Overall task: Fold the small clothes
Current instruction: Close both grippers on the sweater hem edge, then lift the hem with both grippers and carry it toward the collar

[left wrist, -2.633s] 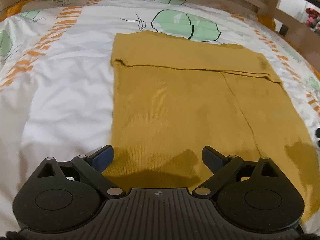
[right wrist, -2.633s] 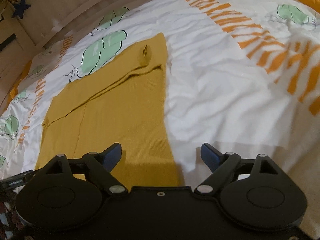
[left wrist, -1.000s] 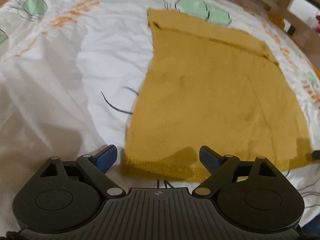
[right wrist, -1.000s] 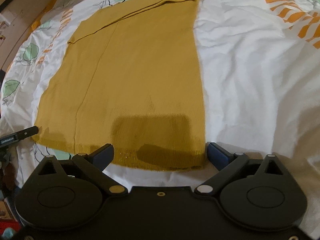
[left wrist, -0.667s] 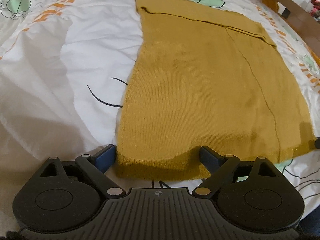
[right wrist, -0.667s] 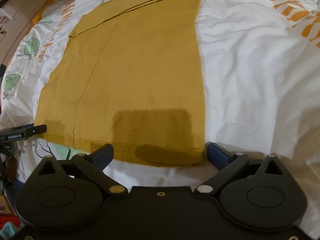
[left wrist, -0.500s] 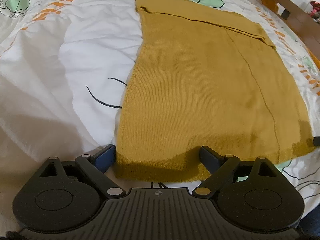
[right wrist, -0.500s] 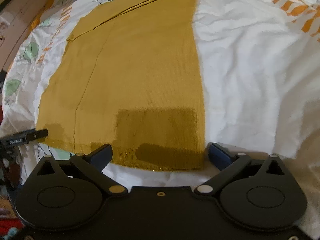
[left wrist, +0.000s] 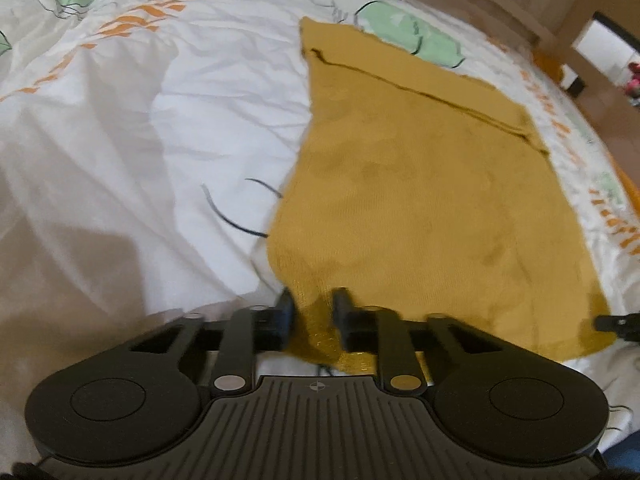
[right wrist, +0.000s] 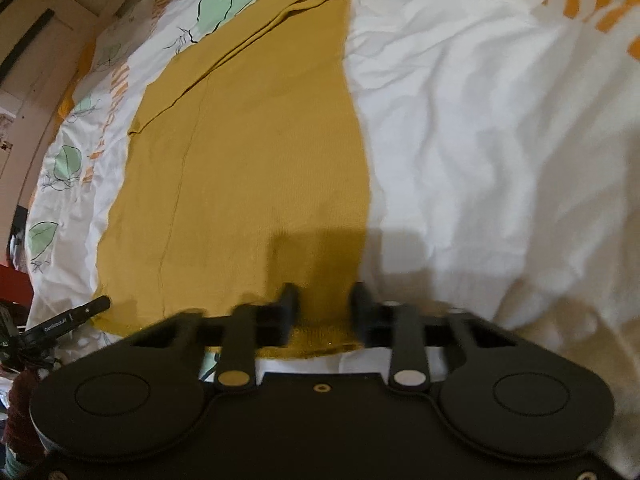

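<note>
A mustard-yellow knit garment (left wrist: pixel 420 184) lies flat on the bed, its far end folded over. My left gripper (left wrist: pixel 313 308) is shut on the near left corner of its hem. In the right wrist view the same garment (right wrist: pixel 248 168) stretches away from me, and my right gripper (right wrist: pixel 325 308) has its jaws closed in on the near right corner of the hem, with cloth between them. The tip of the right gripper shows at the right edge of the left wrist view (left wrist: pixel 616 322), and the left gripper's tip shows in the right wrist view (right wrist: pixel 72 316).
The garment rests on a white duvet (left wrist: pixel 120 140) printed with green leaves and orange stripes, wrinkled on both sides (right wrist: pixel 500 140). A wooden bed frame (left wrist: pixel 520 4) runs along the far edge. The near edge of the bed is just below the hem.
Both grippers, open and straddling the hem corners half a second ago, have closed on the hem. The left corner has bunched slightly and the views have shifted.
</note>
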The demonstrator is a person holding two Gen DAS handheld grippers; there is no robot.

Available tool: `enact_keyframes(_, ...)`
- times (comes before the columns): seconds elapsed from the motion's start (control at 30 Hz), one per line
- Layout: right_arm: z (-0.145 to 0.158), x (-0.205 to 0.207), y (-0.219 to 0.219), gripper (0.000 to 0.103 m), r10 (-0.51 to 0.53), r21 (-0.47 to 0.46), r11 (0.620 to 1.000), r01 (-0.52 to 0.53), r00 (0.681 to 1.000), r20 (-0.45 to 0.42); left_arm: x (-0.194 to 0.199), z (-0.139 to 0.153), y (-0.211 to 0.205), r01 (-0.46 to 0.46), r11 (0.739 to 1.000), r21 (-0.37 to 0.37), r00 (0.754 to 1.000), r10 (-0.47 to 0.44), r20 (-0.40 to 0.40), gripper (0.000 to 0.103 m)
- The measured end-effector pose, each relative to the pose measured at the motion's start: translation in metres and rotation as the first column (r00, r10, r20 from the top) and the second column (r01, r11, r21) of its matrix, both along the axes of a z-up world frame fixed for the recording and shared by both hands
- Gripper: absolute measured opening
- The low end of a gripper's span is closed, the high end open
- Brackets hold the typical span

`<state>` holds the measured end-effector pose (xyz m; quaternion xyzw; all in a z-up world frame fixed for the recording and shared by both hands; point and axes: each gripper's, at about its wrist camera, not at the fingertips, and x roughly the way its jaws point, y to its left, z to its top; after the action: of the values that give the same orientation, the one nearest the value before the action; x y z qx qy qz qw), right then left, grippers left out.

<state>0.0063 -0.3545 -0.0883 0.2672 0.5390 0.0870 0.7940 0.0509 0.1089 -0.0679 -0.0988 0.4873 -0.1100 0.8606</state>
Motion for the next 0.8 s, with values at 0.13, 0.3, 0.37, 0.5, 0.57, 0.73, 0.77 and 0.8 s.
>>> enact_keyframes(0.13, 0.008, -0.003, 0.002, 0.017, 0.011, 0.017, 1.000, -0.011, 0.999, 0.047, -0.003, 0.006, 0.002, 0.004, 0.999, -0.052, 0.999, -0.002, 0.041, 0.007)
enact_keyframes(0.3, 0.020, -0.009, -0.007, 0.016, -0.042, 0.084, 0.996, 0.031, 0.991, 0.125, -0.003, 0.018, 0.009, -0.029, 0.993, -0.115, 0.994, 0.040, 0.101, 0.007)
enact_keyframes(0.37, 0.024, -0.011, -0.012, 0.016, -0.068, 0.108, 0.993, 0.051, 0.985, 0.156, -0.002, 0.023, 0.012, -0.039, 0.989, -0.141, 0.991, 0.056, 0.125, 0.007)
enact_keyframes(0.5, 0.034, -0.009, -0.015, 0.016, -0.107, 0.141, 0.987, 0.078, 0.970, 0.218, 0.003, 0.032, 0.016, -0.065, 0.982, -0.177, 0.984, 0.093, 0.155, 0.007)
enact_keyframes(0.57, 0.038, -0.006, -0.017, 0.016, -0.127, 0.163, 0.983, 0.088, 0.961, 0.247, 0.008, 0.037, 0.017, -0.071, 0.980, -0.186, 0.980, 0.103, 0.171, 0.007)
enact_keyframes(0.73, 0.046, 0.006, -0.020, 0.016, -0.168, 0.205, 0.973, 0.108, 0.938, 0.303, 0.020, 0.048, 0.017, -0.072, 0.977, -0.199, 0.970, 0.115, 0.213, 0.007)
enact_keyframes(0.77, 0.047, 0.009, -0.021, 0.016, -0.173, 0.211, 0.971, 0.110, 0.935, 0.311, 0.023, 0.050, 0.016, -0.071, 0.977, -0.201, 0.968, 0.116, 0.222, 0.007)
enact_keyframes(0.8, 0.048, 0.012, -0.021, 0.016, -0.179, 0.216, 0.970, 0.112, 0.931, 0.319, 0.026, 0.053, 0.015, -0.071, 0.977, -0.202, 0.965, 0.118, 0.232, 0.007)
